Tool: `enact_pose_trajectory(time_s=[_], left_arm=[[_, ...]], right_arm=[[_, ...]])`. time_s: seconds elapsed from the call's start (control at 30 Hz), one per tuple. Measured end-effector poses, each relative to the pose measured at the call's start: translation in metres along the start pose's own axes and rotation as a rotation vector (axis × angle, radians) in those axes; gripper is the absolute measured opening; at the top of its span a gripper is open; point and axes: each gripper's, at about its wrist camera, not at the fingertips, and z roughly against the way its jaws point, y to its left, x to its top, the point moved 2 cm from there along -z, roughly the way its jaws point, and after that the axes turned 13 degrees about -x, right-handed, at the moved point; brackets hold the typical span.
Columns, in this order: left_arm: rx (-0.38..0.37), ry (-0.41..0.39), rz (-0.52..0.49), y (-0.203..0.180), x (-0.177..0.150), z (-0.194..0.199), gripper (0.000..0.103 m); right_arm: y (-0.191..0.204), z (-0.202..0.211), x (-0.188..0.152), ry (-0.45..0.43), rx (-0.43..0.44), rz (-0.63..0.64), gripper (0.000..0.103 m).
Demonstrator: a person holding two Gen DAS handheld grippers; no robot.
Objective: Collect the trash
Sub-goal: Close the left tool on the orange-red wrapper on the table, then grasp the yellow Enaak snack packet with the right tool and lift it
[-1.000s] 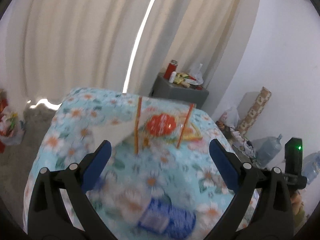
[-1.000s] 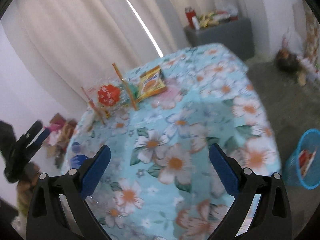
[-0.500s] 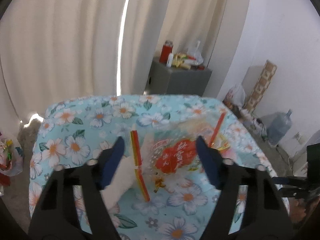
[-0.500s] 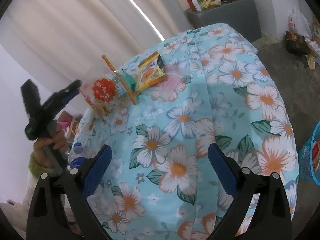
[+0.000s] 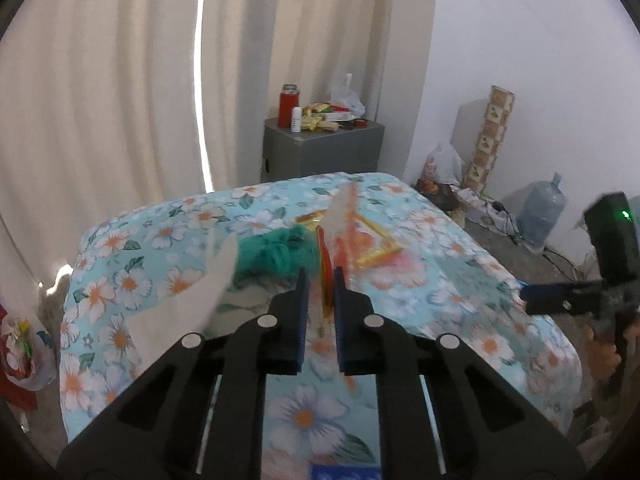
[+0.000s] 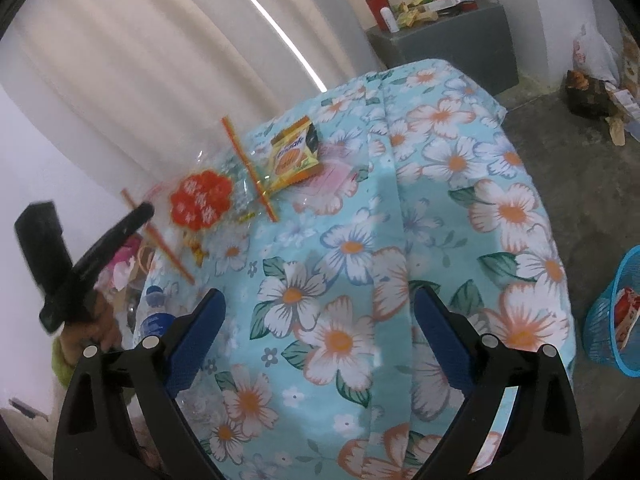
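Left gripper, wide apart a second ago, now clamps the clear red-printed plastic bag; right gripper stays spread.

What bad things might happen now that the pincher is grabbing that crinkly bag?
1. The left gripper pinches only a thin edge of the clear plastic bag, so it may slip out when lifted.
2. The bag lies close to the snack packet; pulling might drag the packet along the flowered tablecloth.
3. The blue trash basket sits on the floor past the table's far side, so the carry looks long.
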Motion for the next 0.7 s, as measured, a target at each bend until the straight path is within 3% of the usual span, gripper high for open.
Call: enact_pose_trajectory(time_s=[0.17, 0.37, 0.57, 0.7], left_arm=[[-0.035, -0.022, 0.069, -0.023, -0.011, 0.019, 0.007], [-0.015, -0.05, 0.179, -0.028, -0.033, 0.04, 0.007], [0.007, -0.064, 0.265, -0.023, -0.048, 0.056, 0.007], [0.017, -0.062, 0.297, -0.018, -0.053, 0.06, 0.007]], right_arm=[[-0.007, 0.005, 0.005, -0.009, 0.023, -0.029, 0.089], [-0.005, -0.003, 0.03, 0.017, 0.176, -0.107, 0.083], [-0.002, -0.059, 0.068, 0.174, 0.346, -0.275, 0.069], [-0.002, -0.11, 0.074, 0.297, 0.352, -0.402, 0.068]])
